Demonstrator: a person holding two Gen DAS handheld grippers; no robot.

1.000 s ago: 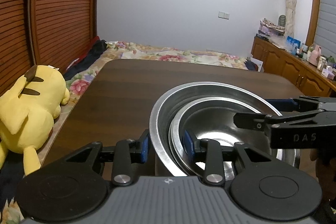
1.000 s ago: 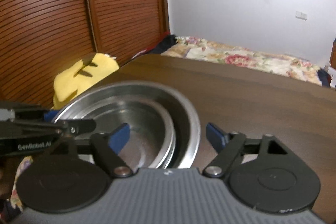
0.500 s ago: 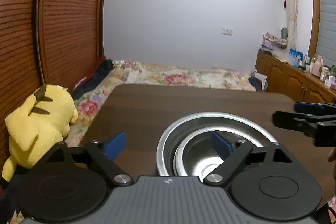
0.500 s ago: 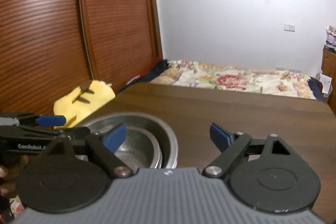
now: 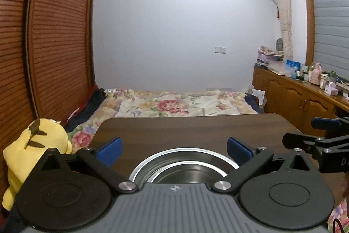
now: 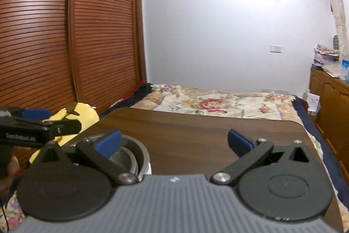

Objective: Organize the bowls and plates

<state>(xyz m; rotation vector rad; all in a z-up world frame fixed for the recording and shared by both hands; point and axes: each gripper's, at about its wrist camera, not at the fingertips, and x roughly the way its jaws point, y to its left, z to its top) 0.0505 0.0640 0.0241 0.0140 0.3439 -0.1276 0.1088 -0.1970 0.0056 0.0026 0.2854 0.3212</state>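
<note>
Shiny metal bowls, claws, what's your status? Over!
Left claw open, empty. Right claw open, empty. Smaller steel bowl nested inside larger steel bowl on dark wooden table. Nothing blocking.

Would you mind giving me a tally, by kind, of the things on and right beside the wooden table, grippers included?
Steel bowls: 2, a smaller bowl nested inside a larger bowl on the table
Grippers: 2, the left gripper and the right gripper, both open and empty
Yellow plush toys: 1, the plush toy beside the table
Total: 5
</note>
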